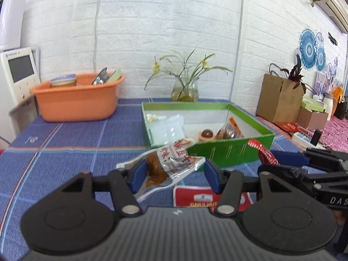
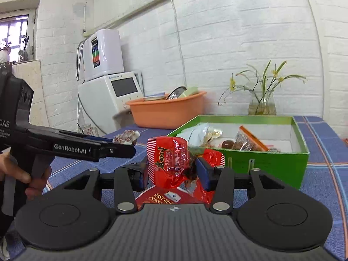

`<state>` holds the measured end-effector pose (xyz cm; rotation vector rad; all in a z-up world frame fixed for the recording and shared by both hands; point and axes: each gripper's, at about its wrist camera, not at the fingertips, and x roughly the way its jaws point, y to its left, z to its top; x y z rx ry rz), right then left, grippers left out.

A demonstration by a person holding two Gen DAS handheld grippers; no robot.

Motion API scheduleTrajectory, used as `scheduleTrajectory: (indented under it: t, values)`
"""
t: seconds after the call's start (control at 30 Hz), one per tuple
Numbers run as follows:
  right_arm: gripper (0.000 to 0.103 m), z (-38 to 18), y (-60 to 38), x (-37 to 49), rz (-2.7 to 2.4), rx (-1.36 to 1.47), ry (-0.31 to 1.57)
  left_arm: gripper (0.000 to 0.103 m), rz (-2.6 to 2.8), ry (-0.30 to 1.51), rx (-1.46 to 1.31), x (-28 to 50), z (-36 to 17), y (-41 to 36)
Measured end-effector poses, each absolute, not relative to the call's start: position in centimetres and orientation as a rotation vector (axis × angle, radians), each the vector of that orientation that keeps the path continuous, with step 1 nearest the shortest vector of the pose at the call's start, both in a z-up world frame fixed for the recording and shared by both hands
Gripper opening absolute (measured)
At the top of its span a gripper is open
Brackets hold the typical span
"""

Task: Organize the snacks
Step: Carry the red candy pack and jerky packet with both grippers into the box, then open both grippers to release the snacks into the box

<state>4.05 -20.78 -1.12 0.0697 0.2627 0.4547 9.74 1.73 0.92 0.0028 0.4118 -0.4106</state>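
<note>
holding two snack packets (image 1: 165, 169) (image 2: 171, 163), one per gripper (image 1: 174, 174) (image 2: 171, 174).

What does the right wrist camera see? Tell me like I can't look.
The right gripper squeezes a shiny red snack packet in its jaws, above a blue checked tablecloth. Just behind is an open green box with snacks inside. The left gripper reaches in from the left.

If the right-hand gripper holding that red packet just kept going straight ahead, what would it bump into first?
Most likely the near wall of the green box, which stands right ahead of the right gripper and its red snack packet. Depth is hard to judge, so it might clear the rim.
</note>
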Motion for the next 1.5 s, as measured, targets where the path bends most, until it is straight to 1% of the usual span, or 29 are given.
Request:
scheduleTrajectory:
  t: [0.23,0.5,0.73,0.83,0.93,0.97,1.13,1.23,1.3,1.33,1.37,1.5]
  values:
    - [0.078,-0.2,-24.2,3.6,0.345,0.099,0.164,0.057,-0.463,0.348,0.031,11.1,2.9,-1.2]
    - [0.078,1.4,-28.0,5.2,0.285,0.19,0.055,0.057,-0.509,0.367,0.047,14.8,3.2,-4.5]
    - [0.078,1.0,-27.5,11.3,0.264,0.264,0.09,0.057,-0.46,0.383,0.01,20.4,1.7,-6.6]
    - [0.078,0.4,-27.0,13.4,0.189,0.262,0.096,0.057,-0.426,0.368,-0.069,21.6,0.9,-6.6]
    - [0.078,-0.3,-26.6,14.7,0.109,0.272,0.099,0.058,-0.434,0.38,-0.018,22.0,0.5,-6.9]
    - [0.078,-0.4,-26.4,15.0,0.097,0.249,0.109,0.059,-0.432,0.377,-0.008,22.1,0.3,-6.9]
    - [0.079,-1.0,-24.8,15.0,0.083,0.089,0.12,0.057,-0.429,0.355,-0.022,22.2,0.3,-6.6]
    - [0.084,-1.3,-24.8,15.4,0.093,0.091,0.144,0.06,-0.408,0.343,0.045,22.0,0.0,-7.2]
    - [0.091,-1.4,-25.0,15.5,0.094,0.102,0.151,0.062,-0.404,0.342,0.059,21.9,-0.1,-7.4]
    - [0.1,-1.4,-25.2,15.6,0.092,0.117,0.154,0.063,-0.402,0.346,0.052,21.9,0.0,-7.3]
    - [0.103,-1.4,-25.5,15.7,0.086,0.138,0.158,0.067,-0.4,0.352,0.044,22.0,0.1,-7.2]
    - [0.103,-1.3,-27.1,15.8,0.104,0.256,0.185,0.071,-0.402,0.361,0.052,22.0,0.2,-7.1]
